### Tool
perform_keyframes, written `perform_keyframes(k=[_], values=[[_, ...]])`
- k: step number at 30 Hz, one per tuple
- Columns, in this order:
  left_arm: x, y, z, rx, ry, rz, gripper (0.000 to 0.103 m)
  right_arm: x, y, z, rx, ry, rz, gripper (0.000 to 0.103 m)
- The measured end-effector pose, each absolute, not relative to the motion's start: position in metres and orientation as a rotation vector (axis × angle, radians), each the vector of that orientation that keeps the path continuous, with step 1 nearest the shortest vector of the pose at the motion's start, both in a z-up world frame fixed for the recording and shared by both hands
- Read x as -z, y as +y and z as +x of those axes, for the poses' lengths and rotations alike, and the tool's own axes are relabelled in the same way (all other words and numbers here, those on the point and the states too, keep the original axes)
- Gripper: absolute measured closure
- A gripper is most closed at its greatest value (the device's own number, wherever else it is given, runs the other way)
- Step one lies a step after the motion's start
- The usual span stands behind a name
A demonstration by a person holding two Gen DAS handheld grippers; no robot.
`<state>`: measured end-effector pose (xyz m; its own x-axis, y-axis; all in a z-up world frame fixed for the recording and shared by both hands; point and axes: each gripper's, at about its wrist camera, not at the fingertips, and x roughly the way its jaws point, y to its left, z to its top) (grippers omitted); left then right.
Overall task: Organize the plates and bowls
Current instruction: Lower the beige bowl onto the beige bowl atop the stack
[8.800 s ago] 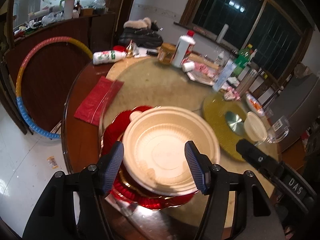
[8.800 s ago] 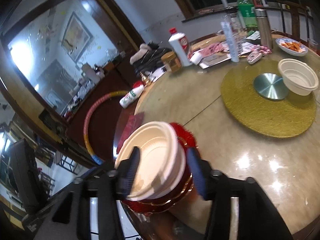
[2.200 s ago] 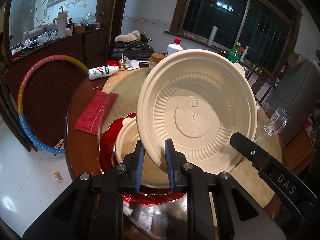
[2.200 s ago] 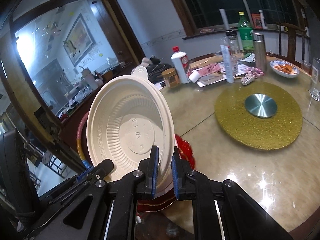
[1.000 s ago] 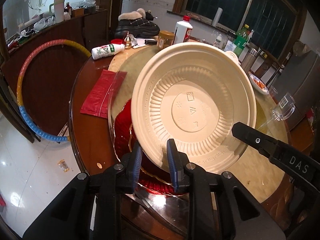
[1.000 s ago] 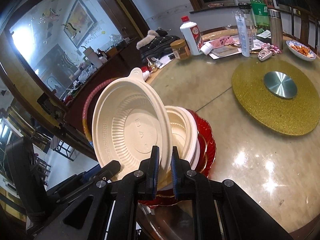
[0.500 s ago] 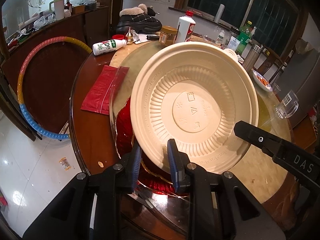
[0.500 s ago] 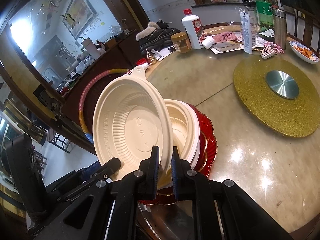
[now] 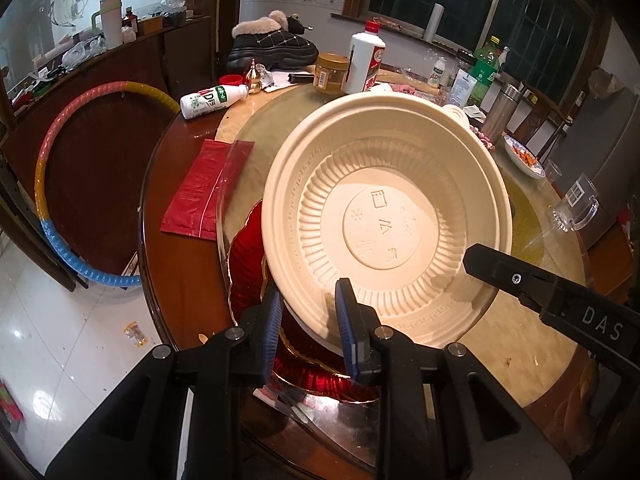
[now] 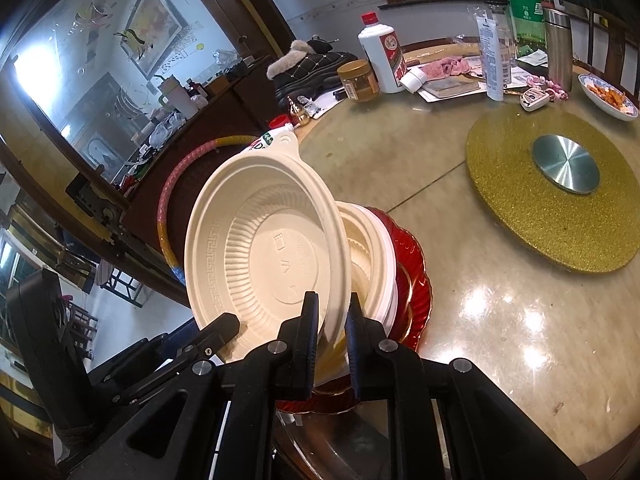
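- Left gripper: jaws drawn close together and clamped on the near rim of the cream bowl, one pad on the inner face, the other on the outer face
- Right gripper: jaws narrow, just been opening a little, with the bowl's wall between them; pads appearing to touch both faces of the wall
- Cream bowl: tipped up on edge just ahead of both sets of fingers, hollow side turned toward both cameras, moulded marks on its base legible, small tab at the rim farthest from the grippers
- Stack of bowls: directly behind the tilted bowl, ahead and slightly right of the right gripper, nested and white-edged
- Red plates: beneath that stack, scalloped gold-trimmed edges showing below and to either side of the fingertips
- Table: glossy round top carrying the plates, extending forward and to the right of the right gripper
- Gold turntable: well ahead and to the right of the right gripper, apart from the stack
- Red packet: flat on the table, ahead and to the left of the left gripper
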<state>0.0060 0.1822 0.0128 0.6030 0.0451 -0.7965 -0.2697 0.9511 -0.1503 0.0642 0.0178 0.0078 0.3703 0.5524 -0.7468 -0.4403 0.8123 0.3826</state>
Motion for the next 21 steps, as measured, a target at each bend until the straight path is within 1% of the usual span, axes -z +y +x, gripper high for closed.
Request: perform_keyframes(k=[21], values=[[-0.0183,0.179,0.0083,-0.181,0.907,-0.242,0.078,-0.0129,0.0132,0.0711,-0.666,1.051,0.157,0.087]])
